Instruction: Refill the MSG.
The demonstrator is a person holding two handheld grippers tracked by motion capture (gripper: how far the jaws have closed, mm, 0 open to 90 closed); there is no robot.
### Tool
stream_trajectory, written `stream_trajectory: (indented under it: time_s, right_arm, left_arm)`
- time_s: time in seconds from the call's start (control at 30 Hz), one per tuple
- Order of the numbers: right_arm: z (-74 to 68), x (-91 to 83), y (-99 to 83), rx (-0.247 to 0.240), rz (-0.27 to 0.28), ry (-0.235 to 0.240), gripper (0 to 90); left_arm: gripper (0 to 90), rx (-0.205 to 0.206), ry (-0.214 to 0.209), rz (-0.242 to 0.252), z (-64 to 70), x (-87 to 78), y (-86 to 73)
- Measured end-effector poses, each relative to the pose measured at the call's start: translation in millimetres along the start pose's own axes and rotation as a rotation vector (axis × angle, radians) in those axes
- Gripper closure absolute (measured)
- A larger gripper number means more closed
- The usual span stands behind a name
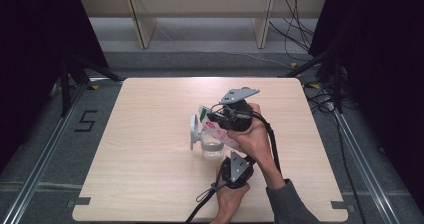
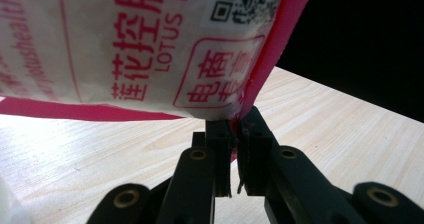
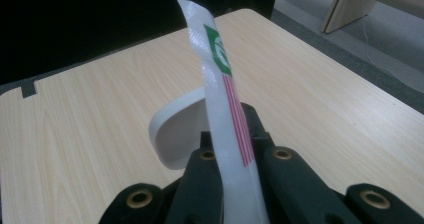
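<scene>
Both grippers grip one packet (image 1: 218, 129): my left gripper (image 2: 233, 129) pinches its pink bottom corner, my right gripper (image 3: 231, 149) clamps its flat upper strip. I see the packet slanting over one clear jar (image 1: 212, 148), whose one white lid (image 1: 193, 131) stands just beside it. Under the jar: pale wooden counter (image 1: 150, 174), grey floor (image 1: 45, 139) around, dark curtains (image 1: 35, 39).

White paper sachet (image 2: 125, 44) w/ red print, pink edge, green patch, red stripes; black fingers (image 3: 210, 184); pale wood-grain table (image 1: 150, 174); white lid (image 3: 175, 134).
</scene>
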State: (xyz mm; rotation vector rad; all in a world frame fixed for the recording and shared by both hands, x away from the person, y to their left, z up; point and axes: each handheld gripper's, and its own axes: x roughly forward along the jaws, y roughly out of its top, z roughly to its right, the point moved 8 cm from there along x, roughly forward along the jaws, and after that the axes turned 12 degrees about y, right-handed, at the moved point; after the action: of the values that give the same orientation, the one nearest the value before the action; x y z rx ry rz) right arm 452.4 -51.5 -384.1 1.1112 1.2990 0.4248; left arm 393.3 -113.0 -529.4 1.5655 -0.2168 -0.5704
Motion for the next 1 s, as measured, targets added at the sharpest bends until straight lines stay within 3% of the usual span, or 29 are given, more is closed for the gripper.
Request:
stream_trajectory:
  time_s: [1.0]
  right_arm:
    - [3.7, -2.9, 2.0, -0.028, 0.014, -0.033, 90.0]
  left_arm:
    - [84.2, 0.009, 0.023, 0.018, 1.6, -5.1, -0.4]
